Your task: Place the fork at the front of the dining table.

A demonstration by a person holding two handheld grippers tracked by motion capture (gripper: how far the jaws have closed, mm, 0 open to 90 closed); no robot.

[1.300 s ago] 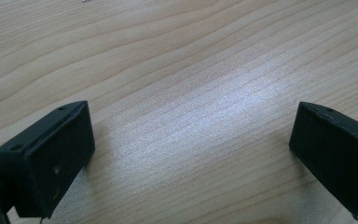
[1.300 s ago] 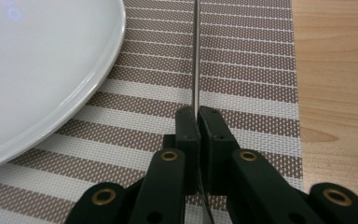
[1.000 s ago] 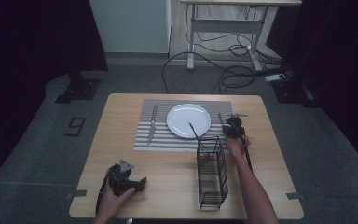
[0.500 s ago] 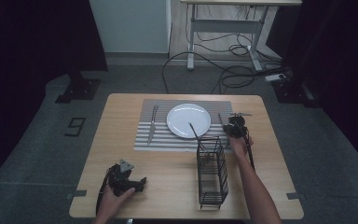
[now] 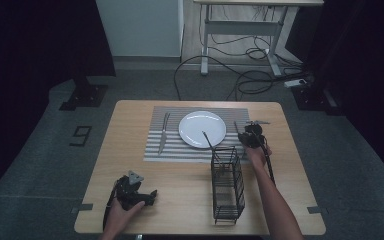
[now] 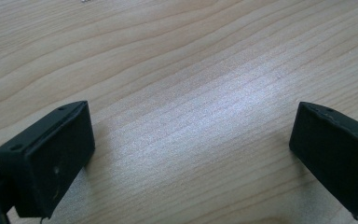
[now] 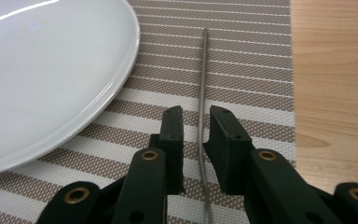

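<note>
Two hand-held grippers in service, listed from the near edge outward.

Item: left hand-held gripper [image 5: 135, 192], resting at the near left of the desk [image 5: 130, 150], jaws spread wide with nothing between them but bare wood grain.

Item: wire basket [image 5: 226, 182], black, tall and narrow, standing upright near the desk's middle right, apparently empty.

Item: right hand-held gripper [image 7: 196, 126], beyond the basket at the right edge of the striped placemat [image 7: 242, 42], jaws drawn narrow on either side of a thin metal utensil handle [image 7: 203, 70]. Small gaps show at both faces, so contact is not confirmed; the jaws look about to close, not closed.

Item: the utensil itself, lying flat on the placemat just beside the white plate [image 7: 42, 70], handle running away from the jaws; its working end is hidden. Judged light, rigid, smooth and slippery; lying low on the woven mat, it is best taken across the slender shaft with a firm, square pinch, lest it twist or slide.

Item: fork [image 5: 163, 131], left of the plate on the placemat.

Item: another utensil [image 5: 207, 140], leaning on the plate's near rim.
</note>
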